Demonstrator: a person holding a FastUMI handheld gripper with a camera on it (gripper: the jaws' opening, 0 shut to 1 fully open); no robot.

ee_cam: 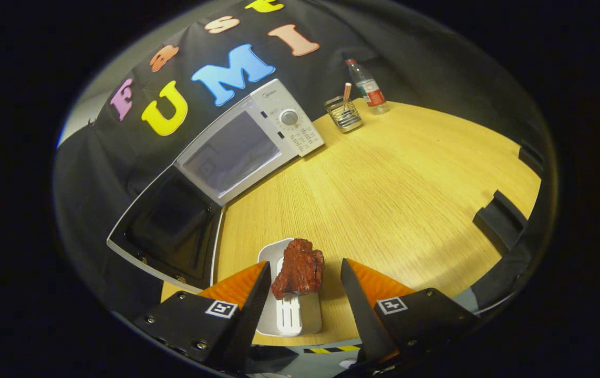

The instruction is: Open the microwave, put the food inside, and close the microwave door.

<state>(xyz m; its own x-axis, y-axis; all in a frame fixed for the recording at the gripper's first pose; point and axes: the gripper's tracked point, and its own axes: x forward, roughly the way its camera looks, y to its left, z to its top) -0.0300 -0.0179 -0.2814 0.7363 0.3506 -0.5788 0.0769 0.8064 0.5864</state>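
Now, going left to right, the microwave (237, 147) comes first. It is white and sits at the back of the yellow wooden table (410, 184), against the black cloth wall. Its door (166, 228) hangs wide open, swung out toward the near left, and the dark window in it looks black. On the right of the microwave is a panel with a round knob (289, 117) and tiny marks under it. A small brand name sits at the top of that panel, but it is too little to read.

Next comes the food (299, 269), a reddish-brown chunk that looks like meat. It lies on a small white tray (295, 310) near the front edge of the table. The gripper (305, 273) has its two fingers spread apart, one on each side of the food, and they do not press on it. Each finger base has a little black and white square tag.

Farther right, at the back, stands a wire cup (343, 114) with a stick in it. Just beside it is a plastic bottle (368, 87) with a red label; its words are too small to read.
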